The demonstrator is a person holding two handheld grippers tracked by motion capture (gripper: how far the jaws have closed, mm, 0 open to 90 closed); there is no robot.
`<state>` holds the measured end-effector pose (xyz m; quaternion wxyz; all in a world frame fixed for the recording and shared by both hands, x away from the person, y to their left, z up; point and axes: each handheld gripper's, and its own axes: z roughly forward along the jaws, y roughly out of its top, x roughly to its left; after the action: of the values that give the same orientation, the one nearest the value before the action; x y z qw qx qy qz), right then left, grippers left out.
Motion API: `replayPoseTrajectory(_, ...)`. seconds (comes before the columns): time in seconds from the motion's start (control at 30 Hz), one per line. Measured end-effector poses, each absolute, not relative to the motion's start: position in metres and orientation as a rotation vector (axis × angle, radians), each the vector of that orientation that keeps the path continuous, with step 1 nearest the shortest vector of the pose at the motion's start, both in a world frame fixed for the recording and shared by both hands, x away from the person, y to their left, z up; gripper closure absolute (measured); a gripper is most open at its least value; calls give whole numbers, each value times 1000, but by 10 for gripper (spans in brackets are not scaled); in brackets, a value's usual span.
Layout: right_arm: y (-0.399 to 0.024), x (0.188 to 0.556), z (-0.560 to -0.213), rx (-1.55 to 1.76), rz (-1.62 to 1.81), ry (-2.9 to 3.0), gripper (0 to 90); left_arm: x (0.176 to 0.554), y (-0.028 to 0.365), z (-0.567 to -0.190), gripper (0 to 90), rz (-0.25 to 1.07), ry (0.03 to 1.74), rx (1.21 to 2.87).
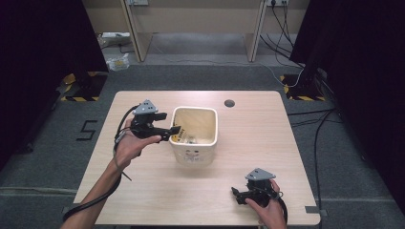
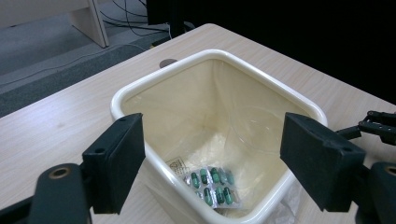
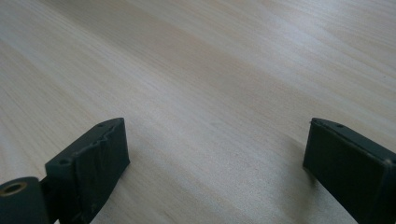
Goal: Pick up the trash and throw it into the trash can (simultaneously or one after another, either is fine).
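A cream square bin [image 1: 195,155] stands in the middle of the wooden table [image 1: 248,143]. At its bottom lies a blister pack of green capsules [image 2: 213,185] beside a small printed slip [image 2: 177,165]. My left gripper [image 1: 175,131] hovers at the bin's left rim, pointing in over it. Its jaws stand wide apart with nothing between them; the left gripper view looks down into the bin [image 2: 140,91]. My right gripper [image 1: 235,193] rests low near the table's front right, open, with bare wood [image 3: 210,70] between its jaws.
A round cable hole [image 1: 229,103] sits near the table's far edge. Desk legs and cables stand on the grey floor beyond the table. Dark curtains hang on both sides. Part of my right gripper [image 2: 378,123] appears at the right edge of the left gripper view.
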<state>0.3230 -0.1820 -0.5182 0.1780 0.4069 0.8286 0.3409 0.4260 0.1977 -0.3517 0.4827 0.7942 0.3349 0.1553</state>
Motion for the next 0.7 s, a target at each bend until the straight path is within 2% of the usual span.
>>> replayPoseTrajectory(0.7, -182, 323, -518, 1153, 962, 2345, 69, 422, 228, -359, 213, 393, 867, 1889)
